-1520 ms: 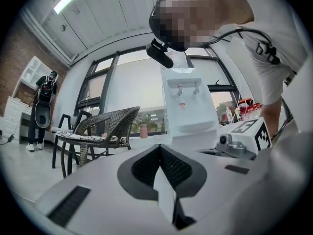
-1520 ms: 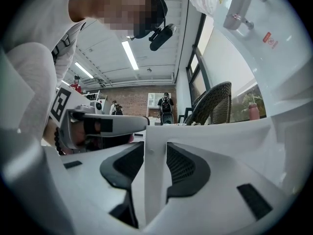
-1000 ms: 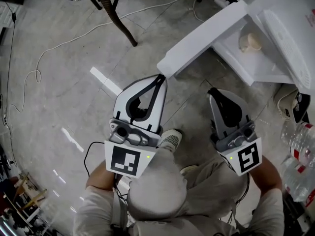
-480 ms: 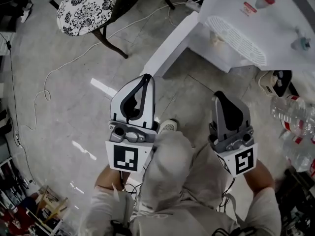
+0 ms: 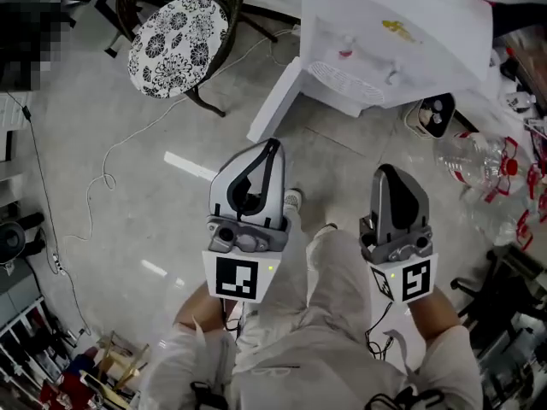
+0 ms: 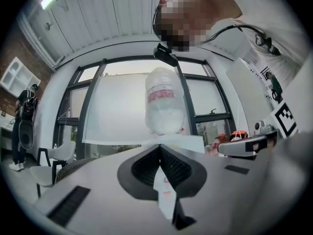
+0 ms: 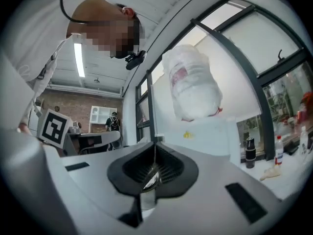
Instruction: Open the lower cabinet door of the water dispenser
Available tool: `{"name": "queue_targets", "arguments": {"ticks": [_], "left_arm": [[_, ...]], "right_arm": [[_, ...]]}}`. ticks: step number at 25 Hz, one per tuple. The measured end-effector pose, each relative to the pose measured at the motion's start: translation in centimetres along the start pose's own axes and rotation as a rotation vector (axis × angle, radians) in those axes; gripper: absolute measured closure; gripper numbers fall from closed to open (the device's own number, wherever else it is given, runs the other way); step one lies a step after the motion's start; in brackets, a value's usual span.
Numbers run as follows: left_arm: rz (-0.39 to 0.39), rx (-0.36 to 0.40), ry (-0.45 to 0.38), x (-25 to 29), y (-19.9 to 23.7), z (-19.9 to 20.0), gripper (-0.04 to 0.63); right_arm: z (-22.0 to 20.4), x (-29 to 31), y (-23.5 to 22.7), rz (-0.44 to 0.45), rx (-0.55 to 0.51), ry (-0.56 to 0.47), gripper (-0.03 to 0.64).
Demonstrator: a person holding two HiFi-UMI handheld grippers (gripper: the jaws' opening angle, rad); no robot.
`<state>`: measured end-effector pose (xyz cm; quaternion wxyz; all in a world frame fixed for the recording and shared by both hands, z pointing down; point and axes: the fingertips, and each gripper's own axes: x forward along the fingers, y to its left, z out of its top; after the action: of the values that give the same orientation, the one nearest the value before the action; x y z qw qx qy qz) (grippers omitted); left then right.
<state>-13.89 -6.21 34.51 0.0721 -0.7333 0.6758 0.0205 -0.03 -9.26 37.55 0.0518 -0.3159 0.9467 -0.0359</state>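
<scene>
– Left gripper (image 5: 273, 143) state?
– Pressed together at the tips, nothing pinched. Same in left gripper view (image 6: 159, 146). Held out over the floor (image 5: 128, 229), marker cube (image 5: 235, 278) toward the body.
– Right gripper (image 5: 385, 170)?
– Also pressed together, empty. Confirmed in right gripper view (image 7: 155, 142). Side by side with the left, apart from it, light trousers (image 5: 333, 289) and one shoe (image 5: 293, 200) below and between.
– Contact with anything?
– None seen. Both clear of the dispenser, pointed toward it.
– Lower cabinet door (image 5: 275, 101)?
– Already swung open, white panel standing out from the left side of the base, free edge just beyond the left gripper tip in head view.
– Water dispenser (image 5: 410, 32) itself?
– White, upright, past both grippers at upper right of head view. Drip grille (image 5: 346, 82) on the front, two taps (image 5: 346, 46) above it, yellow sticker (image 5: 397, 28) higher up. Inverted water bottle (image 7: 193, 84) on top, seen in both gripper views (image 6: 164, 102).
– Around it?
– Chair (image 5: 178, 34) with black-and-white floral seat left of the door. White cable (image 5: 111, 165) looping across the floor near it. Clear plastic bottles (image 5: 479, 156) lying right of the dispenser.
– Farther back?
– Dark-framed window (image 6: 93, 111) behind the dispenser. Person (image 6: 22, 119) standing far left in left gripper view.
</scene>
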Motion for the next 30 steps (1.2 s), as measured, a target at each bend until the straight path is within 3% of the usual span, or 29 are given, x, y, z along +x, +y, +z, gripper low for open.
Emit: {"name": "queue_targets", "arguments": {"ticks": [8,12,20,30], "left_arm": [[-0.092,-0.034,0.015,0.6,-2.7,19.0,0.59],[-0.115,-0.014,0.0,0.9,-3.2,25.3,0.591],[-0.16,-0.043,0.002,-0.4,-5.9,30.6,0.591],[-0.211,-0.044,-0.064,-0.9,-9.0,34.8,0.591]], "right_arm": [[20.2,-6.1,-1.6,-0.228,0.021,0.007,0.595],[26.5,-9.4,-2.1,-0.306,0.025,0.017,0.595],[32.5,-14.5,-1.0,-0.4,-0.054,-0.019,0.6],[34.8,-18.1,0.2,-0.427,-0.088,-0.029,0.603]]}}
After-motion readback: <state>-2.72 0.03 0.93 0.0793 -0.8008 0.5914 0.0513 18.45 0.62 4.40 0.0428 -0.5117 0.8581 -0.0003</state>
